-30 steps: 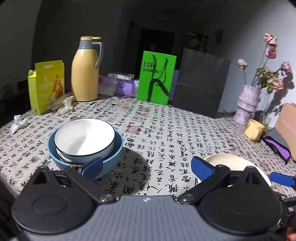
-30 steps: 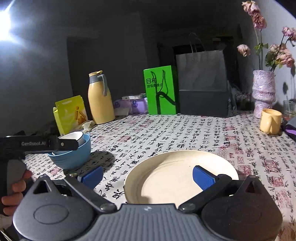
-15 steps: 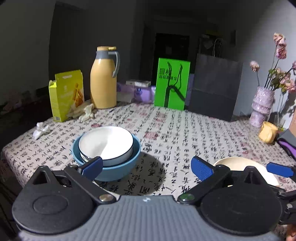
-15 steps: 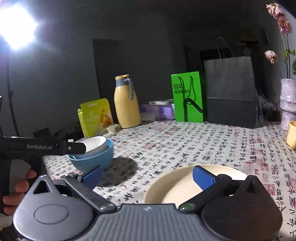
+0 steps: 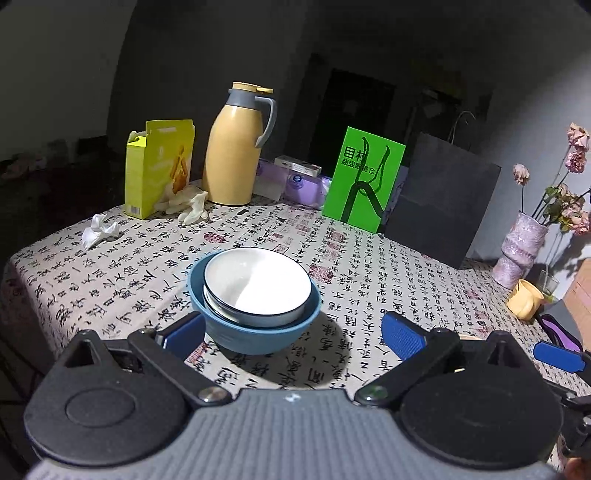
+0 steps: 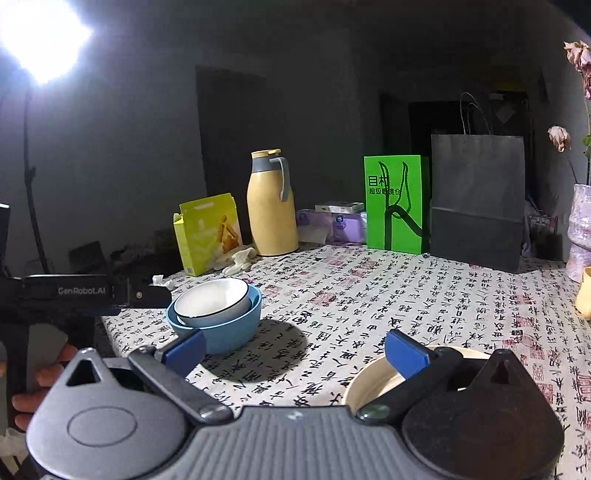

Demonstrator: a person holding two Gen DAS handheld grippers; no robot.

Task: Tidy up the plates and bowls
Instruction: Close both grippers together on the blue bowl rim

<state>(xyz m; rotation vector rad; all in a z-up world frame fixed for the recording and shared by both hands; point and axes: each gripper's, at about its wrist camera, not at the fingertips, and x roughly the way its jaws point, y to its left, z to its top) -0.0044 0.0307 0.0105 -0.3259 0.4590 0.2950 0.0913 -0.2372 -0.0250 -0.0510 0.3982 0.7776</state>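
Calligraphy-printed cloth covers the table (image 5: 369,280) where I am sorting crockery, and its back edge is lined with things set out of the way: a black paper bag (image 6: 476,206), a green carton (image 6: 395,203), a yellow jug (image 5: 236,147) and an open yellow box (image 5: 159,166).

Nearer me sits the blue bowl (image 5: 255,332) with the white bowl (image 5: 258,284) nested inside it, tipped a little against one wall, which I judge to be a stack already made to save room. My left gripper (image 5: 291,332) hangs just short of that stack, fingers spread wide and holding nothing, the left pad low beside the blue wall without clearly touching it. My right gripper (image 6: 295,347) is likewise spread and empty, poised over the near part of the cream plate (image 6: 373,376), which lies flat on the cloth well apart from the bowls; I take it as lined up for the plate's rim, though no contact shows.

Only the right camera shows the plate properly; in the left it is a sliver behind my own finger. That same camera catches the left tool from the side, reaching toward the bowls, my hand (image 6: 37,376) on its handle, and a bright lamp (image 6: 40,33). Only the left camera looks down into the white bowl, and it alone shows the yellow mug (image 5: 524,302) whole and a crumpled tissue (image 5: 99,230)
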